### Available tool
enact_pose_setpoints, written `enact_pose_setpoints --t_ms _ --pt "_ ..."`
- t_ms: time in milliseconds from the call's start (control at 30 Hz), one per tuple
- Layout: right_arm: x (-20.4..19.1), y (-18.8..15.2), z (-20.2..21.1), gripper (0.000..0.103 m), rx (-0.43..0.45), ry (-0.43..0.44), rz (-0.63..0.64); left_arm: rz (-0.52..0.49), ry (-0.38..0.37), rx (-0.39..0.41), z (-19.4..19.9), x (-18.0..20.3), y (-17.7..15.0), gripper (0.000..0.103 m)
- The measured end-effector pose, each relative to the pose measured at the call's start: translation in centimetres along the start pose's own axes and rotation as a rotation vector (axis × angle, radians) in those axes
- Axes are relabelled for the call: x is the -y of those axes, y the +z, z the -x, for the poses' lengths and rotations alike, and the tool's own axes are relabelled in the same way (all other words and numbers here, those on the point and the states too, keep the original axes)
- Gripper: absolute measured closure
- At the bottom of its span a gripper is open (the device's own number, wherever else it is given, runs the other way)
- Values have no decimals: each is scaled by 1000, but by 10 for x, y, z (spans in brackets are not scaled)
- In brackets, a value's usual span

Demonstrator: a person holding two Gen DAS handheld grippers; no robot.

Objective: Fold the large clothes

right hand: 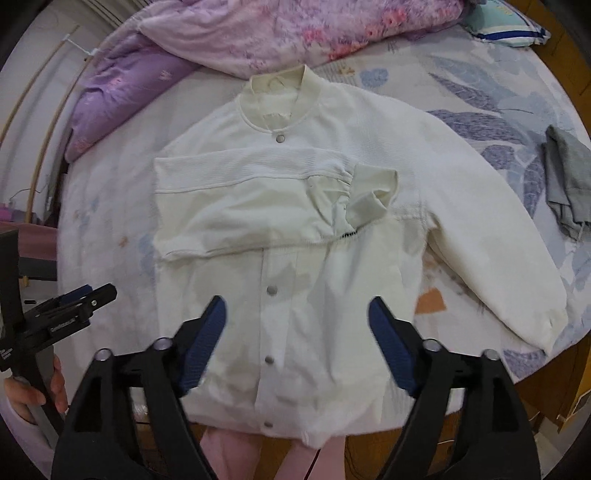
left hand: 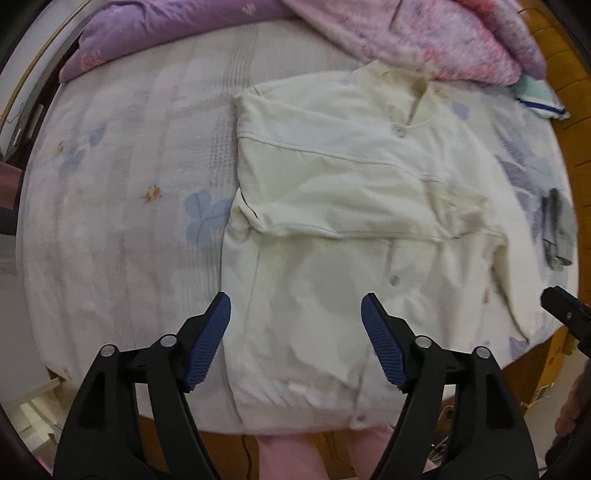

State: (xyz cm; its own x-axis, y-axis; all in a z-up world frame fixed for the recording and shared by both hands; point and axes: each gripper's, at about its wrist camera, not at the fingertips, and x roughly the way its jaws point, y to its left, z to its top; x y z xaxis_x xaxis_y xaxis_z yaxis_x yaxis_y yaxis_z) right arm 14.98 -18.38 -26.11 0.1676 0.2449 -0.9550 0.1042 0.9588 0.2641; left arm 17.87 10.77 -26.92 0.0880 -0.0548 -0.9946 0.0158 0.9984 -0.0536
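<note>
A cream snap-button jacket (right hand: 295, 229) lies front up on the bed, collar at the far side; it also shows in the left wrist view (left hand: 332, 229). Its left sleeve (right hand: 258, 199) is folded across the chest. Its right sleeve (right hand: 491, 236) lies stretched out to the right. My left gripper (left hand: 295, 325) is open and empty above the jacket's lower left part. My right gripper (right hand: 295, 325) is open and empty above the lower front, near the snaps. The left gripper also shows at the left edge of the right wrist view (right hand: 74, 306).
The bed sheet (left hand: 129, 221) has a pale floral print. A purple pillow (right hand: 122, 96) and a pink quilt (right hand: 295, 29) lie at the far side. A grey cloth (right hand: 569, 184) lies at the right. A teal item (right hand: 509, 29) sits at the far right corner. Wooden floor shows beyond the bed.
</note>
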Motion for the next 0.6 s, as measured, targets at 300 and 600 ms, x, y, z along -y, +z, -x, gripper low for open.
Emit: enact_pose_setpoints --t_ms 300,600 --pt "10 -49 57 23 46 -12 -71 -57 -36 86 65 18 -54 28" --pt "1 -115 110 23 196 -69 -152 -261 -90 178 102 59 -93 29"
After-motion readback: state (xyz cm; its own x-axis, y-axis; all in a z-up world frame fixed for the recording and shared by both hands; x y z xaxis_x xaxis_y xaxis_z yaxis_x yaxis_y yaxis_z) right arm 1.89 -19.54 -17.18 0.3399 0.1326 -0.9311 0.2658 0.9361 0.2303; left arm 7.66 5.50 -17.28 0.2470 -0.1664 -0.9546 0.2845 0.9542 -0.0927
